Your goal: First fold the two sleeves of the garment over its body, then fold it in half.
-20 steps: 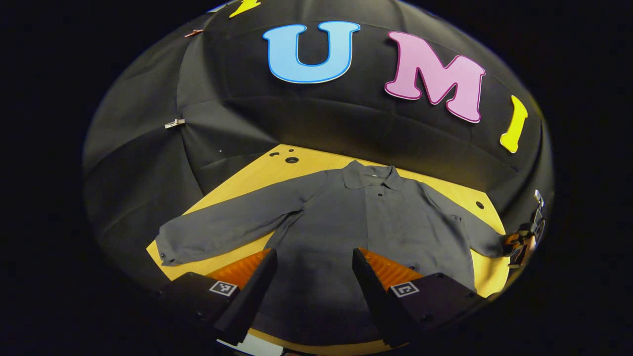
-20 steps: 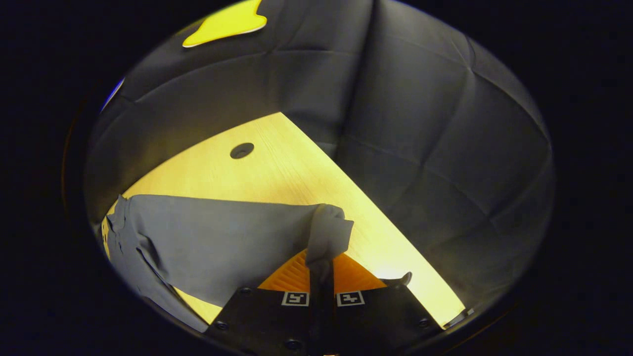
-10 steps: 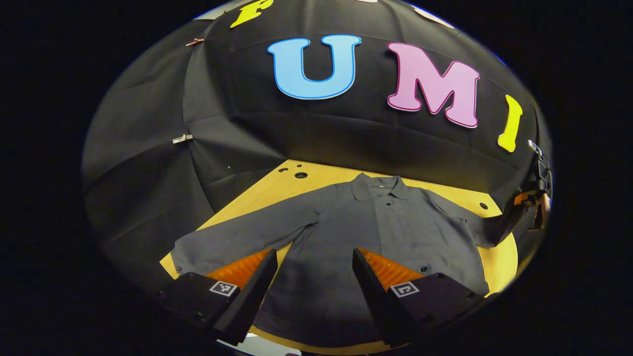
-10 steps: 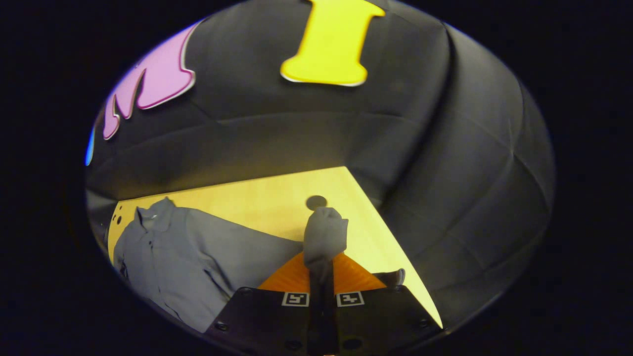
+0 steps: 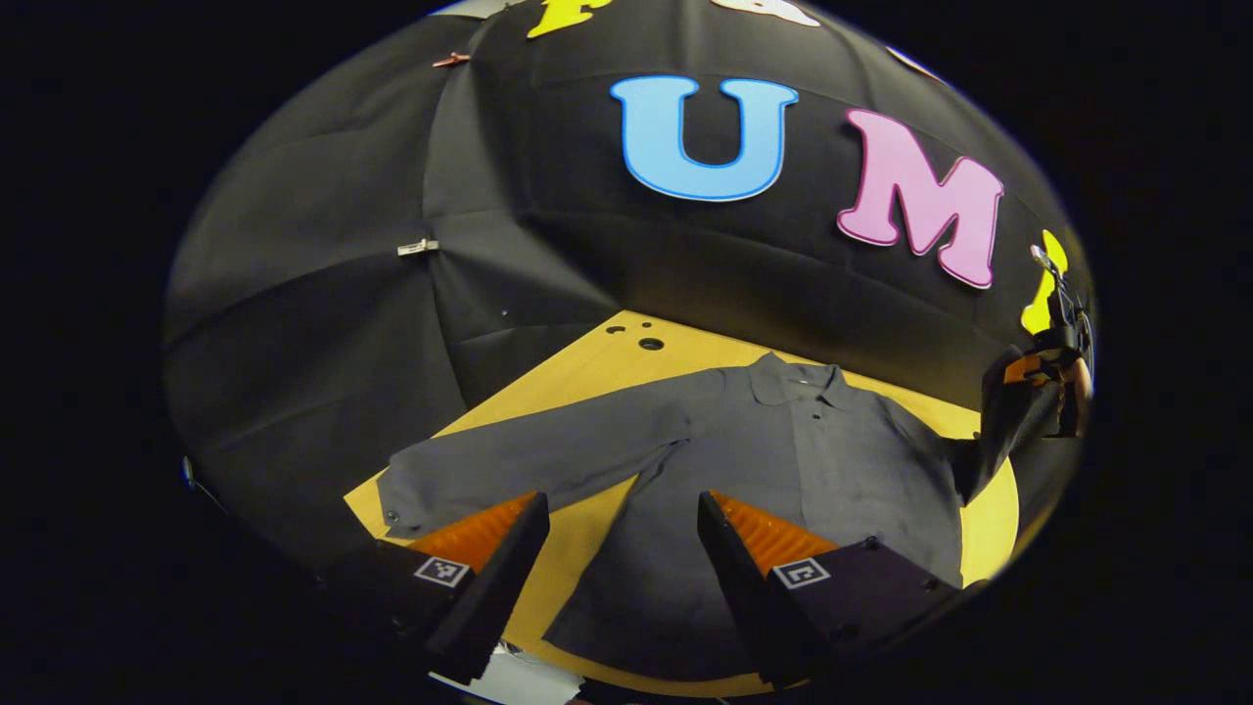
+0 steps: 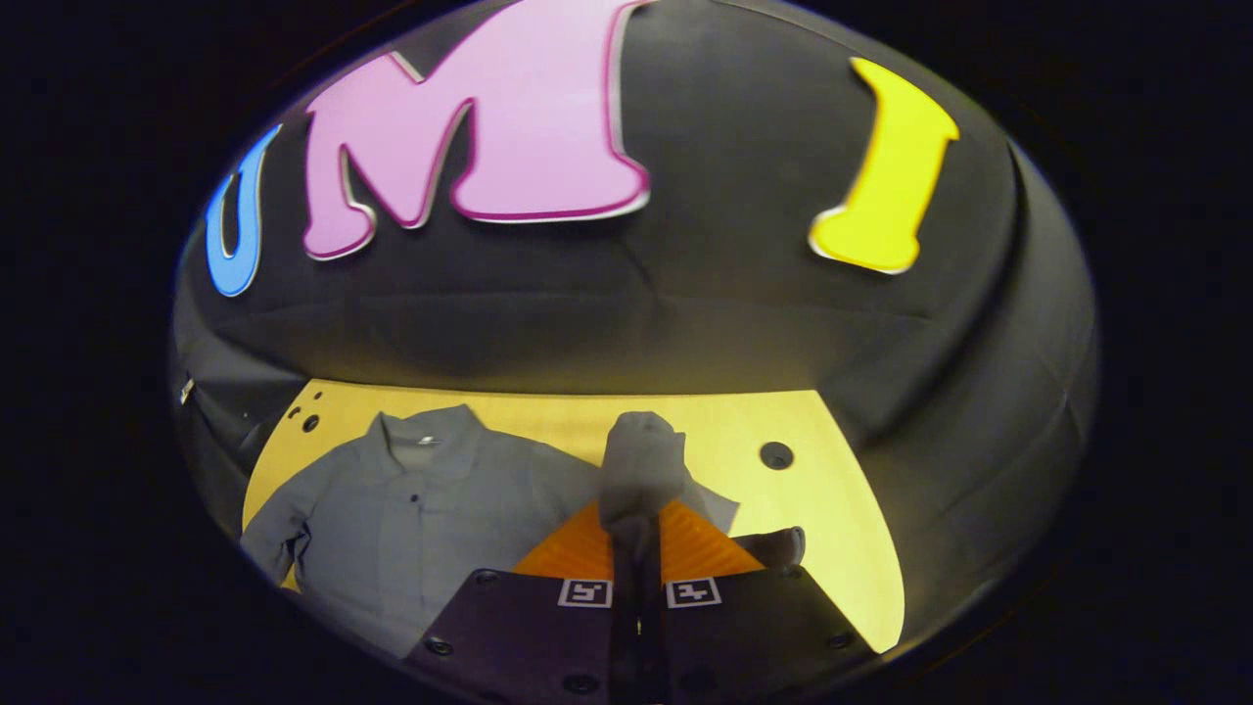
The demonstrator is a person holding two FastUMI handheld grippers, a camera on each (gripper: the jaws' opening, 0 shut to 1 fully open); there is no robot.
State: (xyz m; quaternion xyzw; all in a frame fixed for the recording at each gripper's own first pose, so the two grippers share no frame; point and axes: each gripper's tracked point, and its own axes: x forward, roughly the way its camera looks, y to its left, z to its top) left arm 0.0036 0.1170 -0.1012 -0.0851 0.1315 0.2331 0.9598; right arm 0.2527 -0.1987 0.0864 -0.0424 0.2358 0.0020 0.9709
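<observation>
Light falls from above onto the table [image 6: 548, 416], which glows bright yellow and glares near its right edge in the right gripper view. Around the table the booth is dim. Fisheye distortion bends the table's edges; the rims blur.

text: none legible | claw tags [image 5: 440, 571]: square coded markers, no readable characters | garment: no label readable

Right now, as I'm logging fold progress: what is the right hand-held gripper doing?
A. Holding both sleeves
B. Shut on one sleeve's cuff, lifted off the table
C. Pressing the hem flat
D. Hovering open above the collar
B: the right hand-held gripper is shut on the sleeve cuff, raised above the wooden table; the other sleeve lies flat.
</observation>
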